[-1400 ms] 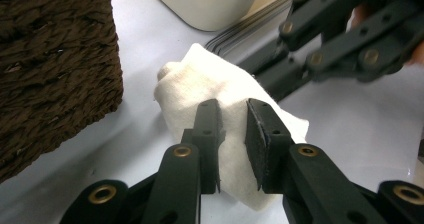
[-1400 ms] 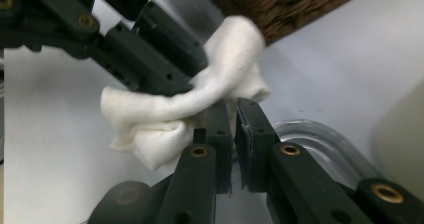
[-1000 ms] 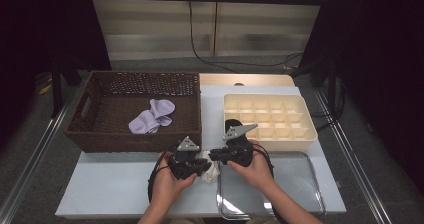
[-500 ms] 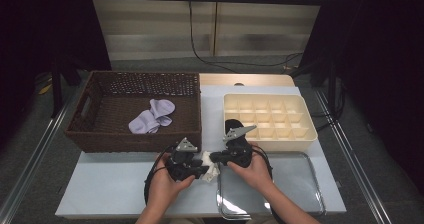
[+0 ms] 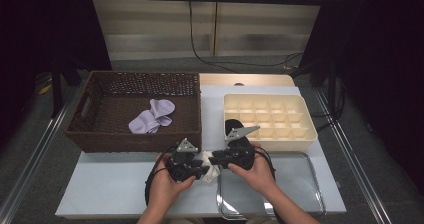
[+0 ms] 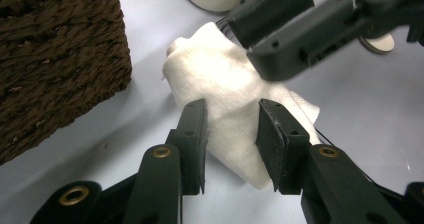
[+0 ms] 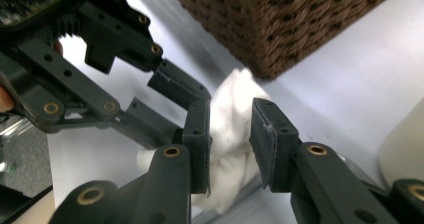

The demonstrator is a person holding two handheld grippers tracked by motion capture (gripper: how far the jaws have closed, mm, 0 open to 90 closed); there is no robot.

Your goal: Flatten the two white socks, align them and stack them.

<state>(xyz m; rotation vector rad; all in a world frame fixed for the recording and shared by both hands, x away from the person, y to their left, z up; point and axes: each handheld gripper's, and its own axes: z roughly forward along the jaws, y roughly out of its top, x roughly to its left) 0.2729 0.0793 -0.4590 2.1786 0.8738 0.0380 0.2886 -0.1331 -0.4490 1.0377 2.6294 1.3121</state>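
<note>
A white cloth (image 5: pixel 210 166), perhaps a sock, lies bunched on the pale table just in front of the wicker basket (image 5: pixel 135 140). Both grippers meet on it from opposite sides. My left gripper (image 5: pixel 202 171) comes in from the left. In the left gripper view, my left gripper (image 6: pixel 230 139) has its pads pressed on the white cloth (image 6: pixel 225 79). My right gripper (image 5: pixel 214 160) comes in from the right. In the right gripper view, my right gripper (image 7: pixel 230 134) pinches another part of the white cloth (image 7: pixel 231 109). A hand holds each tool.
Purple socks (image 5: pixel 151 115) lie inside the brown basket. A cream compartment tray (image 5: pixel 311 134) stands to the right, with a dark thing (image 5: pixel 231 126) at its near left corner. A clear plastic tray (image 5: pixel 305 189) lies at the front right under the right hand.
Both grippers have stayed on the white cloth, and the hands have drifted only slightly toward the front edge.
</note>
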